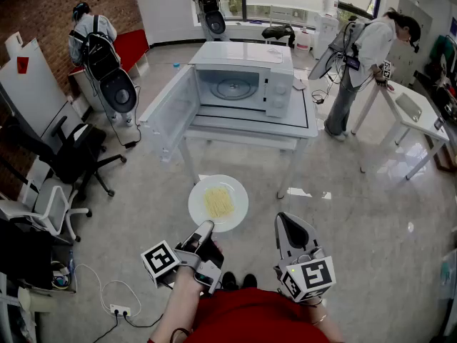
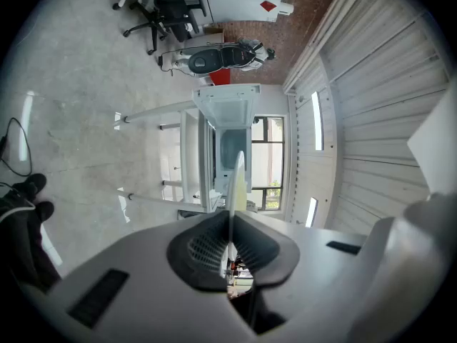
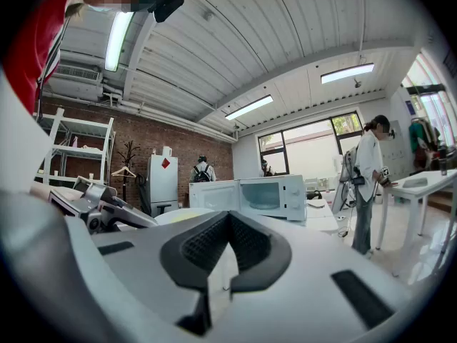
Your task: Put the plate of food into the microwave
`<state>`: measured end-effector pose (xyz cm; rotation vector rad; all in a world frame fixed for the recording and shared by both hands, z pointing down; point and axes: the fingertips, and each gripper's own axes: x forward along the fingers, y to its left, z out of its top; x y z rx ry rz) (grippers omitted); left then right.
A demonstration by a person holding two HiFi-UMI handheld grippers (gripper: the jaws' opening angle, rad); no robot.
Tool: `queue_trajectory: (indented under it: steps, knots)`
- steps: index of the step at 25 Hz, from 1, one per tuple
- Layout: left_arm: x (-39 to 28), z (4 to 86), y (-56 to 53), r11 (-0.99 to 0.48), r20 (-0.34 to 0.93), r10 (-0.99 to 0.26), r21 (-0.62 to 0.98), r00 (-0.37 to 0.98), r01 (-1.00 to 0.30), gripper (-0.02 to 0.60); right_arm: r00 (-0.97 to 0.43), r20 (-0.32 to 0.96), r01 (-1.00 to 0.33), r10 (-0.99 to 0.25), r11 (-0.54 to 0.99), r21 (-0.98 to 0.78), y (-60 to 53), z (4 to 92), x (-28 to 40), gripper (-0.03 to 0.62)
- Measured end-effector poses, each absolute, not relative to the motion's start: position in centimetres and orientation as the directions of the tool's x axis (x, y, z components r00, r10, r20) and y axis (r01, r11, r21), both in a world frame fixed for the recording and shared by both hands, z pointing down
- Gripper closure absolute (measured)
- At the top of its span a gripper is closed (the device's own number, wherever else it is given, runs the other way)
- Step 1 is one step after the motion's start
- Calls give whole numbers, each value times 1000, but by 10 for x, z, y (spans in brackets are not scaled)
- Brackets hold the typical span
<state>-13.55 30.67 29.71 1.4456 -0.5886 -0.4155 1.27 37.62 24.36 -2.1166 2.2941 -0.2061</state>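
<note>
Grey polished floor (image 1: pixel 357 213) fills most of the head view, and a white counter (image 1: pixel 250 131) stands on it straight ahead. On the counter sits the microwave (image 1: pixel 243 66), its door (image 1: pixel 171 113) swung fully open to the left so the glass turntable (image 1: pixel 234 88) inside shows.

The plate (image 1: pixel 200 199) is in the air above the floor, between the person and the counter's near edge, well apart from the microwave's opening. It is held roughly level, with the yellow food (image 1: pixel 218 202) lying in its middle. The left gripper (image 1: pixel 207 227) has its jaws closed narrow on the plate's near rim. In the left gripper view the plate runs edge-on out from between the two dark pads, pointing toward the open microwave.

The right gripper (image 1: pixel 288 224) hangs just beside the plate on its right, not touching it. Its jaws are together with nothing between them, and they face the counter.

A person (image 1: pixel 360 63) in white stands at another table to the right.
</note>
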Motion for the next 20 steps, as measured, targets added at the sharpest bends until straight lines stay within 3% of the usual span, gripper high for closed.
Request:
queue_trajectory:
  steps: [20]
  knots:
    - [-136,300,302,114,118,-621,992,775,-59,560,-102,89,-988,-991,91,-124,375,250,16,579]
